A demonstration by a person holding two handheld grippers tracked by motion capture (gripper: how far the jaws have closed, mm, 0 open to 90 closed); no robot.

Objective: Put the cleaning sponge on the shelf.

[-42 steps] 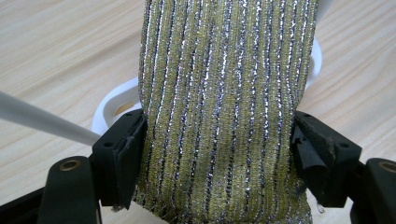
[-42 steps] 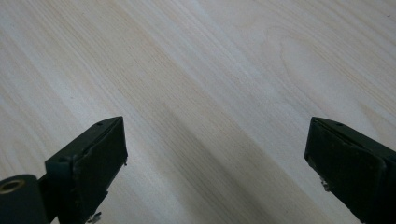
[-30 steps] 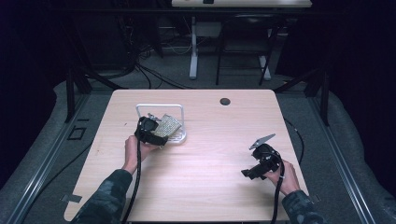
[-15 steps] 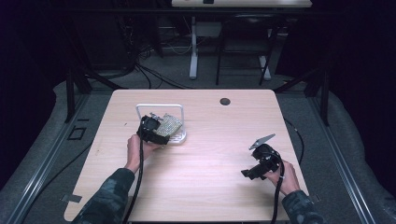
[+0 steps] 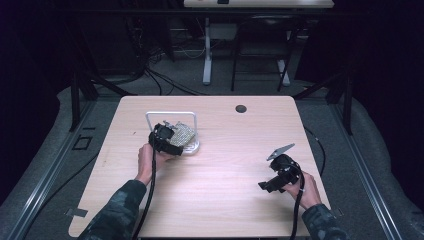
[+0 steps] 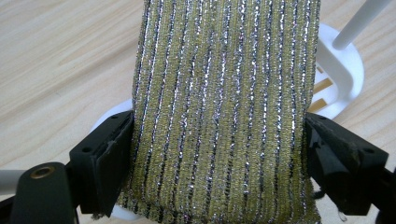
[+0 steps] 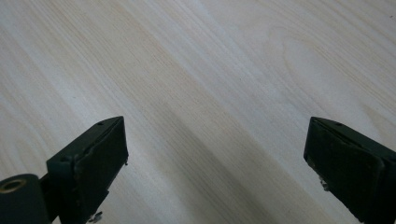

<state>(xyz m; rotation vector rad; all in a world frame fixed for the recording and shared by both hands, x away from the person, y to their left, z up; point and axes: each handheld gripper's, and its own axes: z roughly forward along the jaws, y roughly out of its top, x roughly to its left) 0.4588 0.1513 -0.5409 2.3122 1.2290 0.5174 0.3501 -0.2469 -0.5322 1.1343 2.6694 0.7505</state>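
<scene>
High view: left tool [image 5: 172,141] sits at the white wire-frame stand [image 5: 171,116] on the pale wood worktop [image 5: 220,190]; right tool [image 5: 280,176] is well apart, no obstruction.

Left gripper view: jaws flank the gold-and-silver glitter-striped fabric [image 6: 224,107], touching both edges, apparently clamped. Pulling may tip the stand's white plastic base [image 6: 343,70] beyond the jaws.

Right gripper view: jaws spread wide, nothing held.

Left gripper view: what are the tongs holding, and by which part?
The left tongs grip the glittery gold striped sponge across its width, by its two side edges near its lower end. The right tongs hold nothing.
</scene>
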